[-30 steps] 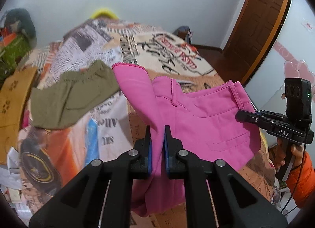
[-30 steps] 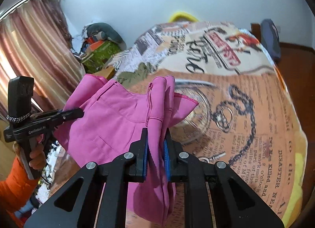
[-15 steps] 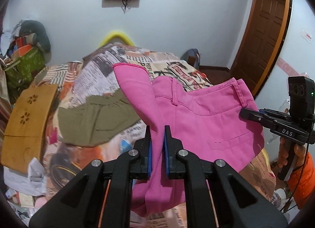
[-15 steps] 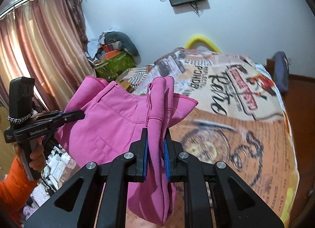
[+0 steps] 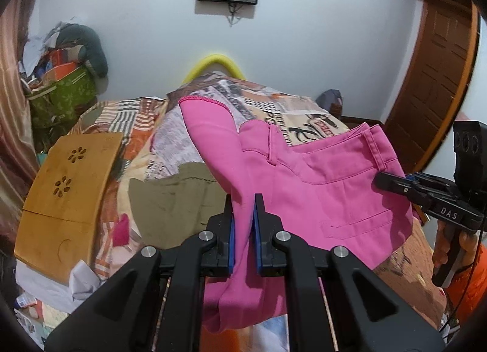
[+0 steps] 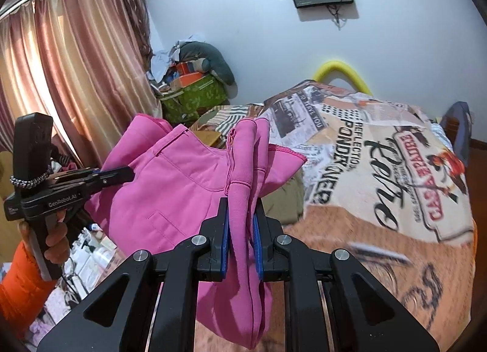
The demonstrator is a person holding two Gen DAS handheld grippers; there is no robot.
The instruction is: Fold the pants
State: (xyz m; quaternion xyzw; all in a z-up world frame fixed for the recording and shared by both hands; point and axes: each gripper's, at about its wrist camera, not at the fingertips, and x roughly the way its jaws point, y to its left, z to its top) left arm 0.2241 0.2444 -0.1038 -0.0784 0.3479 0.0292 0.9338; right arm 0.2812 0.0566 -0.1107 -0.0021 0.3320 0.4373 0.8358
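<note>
Bright pink pants point(image 5: 319, 193) hang in the air above the bed, stretched between both grippers. My left gripper point(image 5: 243, 200) is shut on a bunched fold of the pink cloth, and one leg stands up beyond its jaws. My right gripper point(image 6: 241, 203) is shut on another gathered fold of the pink pants point(image 6: 170, 187). In the left wrist view the right gripper point(image 5: 379, 178) pinches the cloth near the waistband, held by a hand in an orange sleeve. The right wrist view shows the left gripper point(image 6: 131, 174) clamping the far left side.
Olive green pants point(image 5: 170, 200) lie on the bed's newspaper-print blanket point(image 6: 380, 145) below the pink ones. A wooden board point(image 5: 70, 187) lies at the bed's left edge. A green bag point(image 5: 57, 96) and clutter fill the corner, by curtains point(image 6: 76, 63). A brown door point(image 5: 435, 78) stands right.
Both grippers have risen with the pink pants still clamped. The bed has sunk lower in both views, and the wall with its screen has come into sight.
</note>
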